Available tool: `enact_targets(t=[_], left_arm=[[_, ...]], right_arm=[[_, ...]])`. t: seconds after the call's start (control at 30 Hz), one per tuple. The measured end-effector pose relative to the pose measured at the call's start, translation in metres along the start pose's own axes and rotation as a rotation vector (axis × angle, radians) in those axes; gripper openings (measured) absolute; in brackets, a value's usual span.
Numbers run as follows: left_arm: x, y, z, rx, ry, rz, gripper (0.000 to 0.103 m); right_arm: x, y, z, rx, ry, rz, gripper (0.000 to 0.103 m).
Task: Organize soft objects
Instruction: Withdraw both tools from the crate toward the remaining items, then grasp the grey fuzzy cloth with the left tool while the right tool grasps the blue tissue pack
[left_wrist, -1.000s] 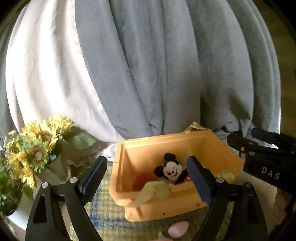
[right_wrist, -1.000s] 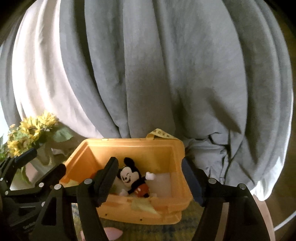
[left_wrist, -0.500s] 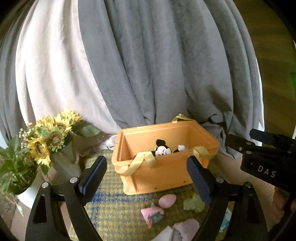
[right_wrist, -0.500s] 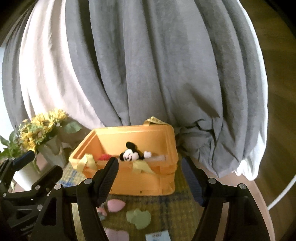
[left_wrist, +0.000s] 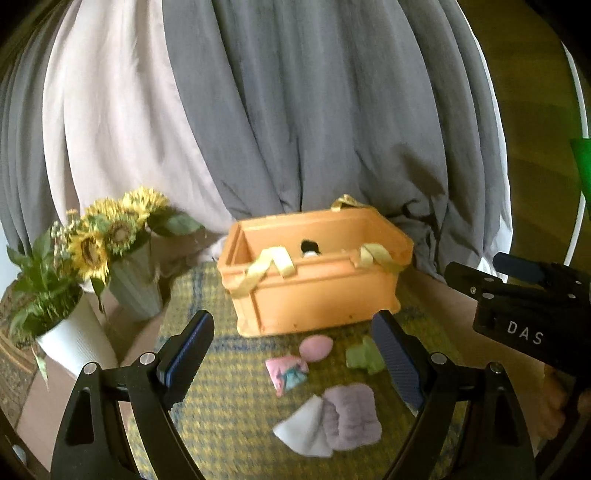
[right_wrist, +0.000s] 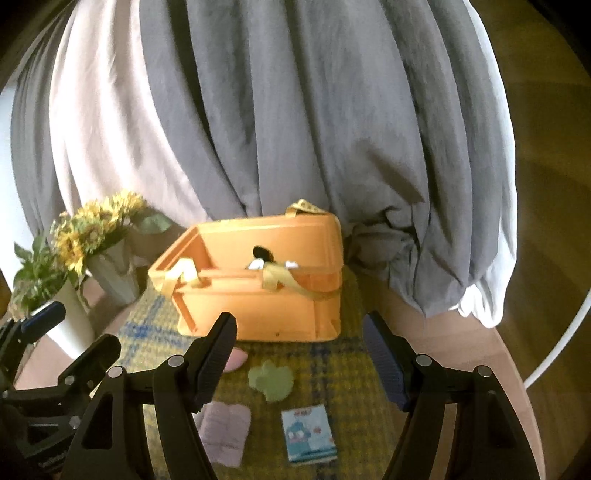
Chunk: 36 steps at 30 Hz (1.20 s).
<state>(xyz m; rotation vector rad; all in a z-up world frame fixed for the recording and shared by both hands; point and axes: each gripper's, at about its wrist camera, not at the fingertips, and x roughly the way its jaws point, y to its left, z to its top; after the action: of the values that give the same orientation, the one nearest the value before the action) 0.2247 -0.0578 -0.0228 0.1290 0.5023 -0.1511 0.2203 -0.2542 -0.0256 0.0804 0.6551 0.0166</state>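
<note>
My left tongs (left_wrist: 291, 363) and right tongs (right_wrist: 299, 360) are both spread apart, holding nothing. The fuzzy purple folded cloth (left_wrist: 351, 415) lies flat between my left tongs.

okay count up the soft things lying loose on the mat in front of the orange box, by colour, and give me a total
Pink: 2, the pink egg-shaped piece and the pink patterned pouch
Green: 1, the green piece
Lavender: 1, the lavender folded cloth
White: 1, the white cloth
Light blue: 1, the light blue printed packet
Total: 6
</note>
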Motion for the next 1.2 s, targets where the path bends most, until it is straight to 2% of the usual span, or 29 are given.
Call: enact_targets(t=[0.43,0.9,1.2], left_arm=[[0.019,-0.019,-0.049,-0.016,0.144,-0.018,0.081],[0.052,-0.029,-0.094,-0.021,0.294,-0.077,0.065],[0.077,-0.029,-0.113,-0.070,0.368,-0.124,0.058]], right_arm=[[0.018,-0.010,-0.046,-0.018,0.138,0.035,0.071],[0.055,-0.014,-0.095,-0.032,0.297,0.052,0.071],[0.076,-0.014,-0.116,-0.038,0.362,0.049,0.071]])
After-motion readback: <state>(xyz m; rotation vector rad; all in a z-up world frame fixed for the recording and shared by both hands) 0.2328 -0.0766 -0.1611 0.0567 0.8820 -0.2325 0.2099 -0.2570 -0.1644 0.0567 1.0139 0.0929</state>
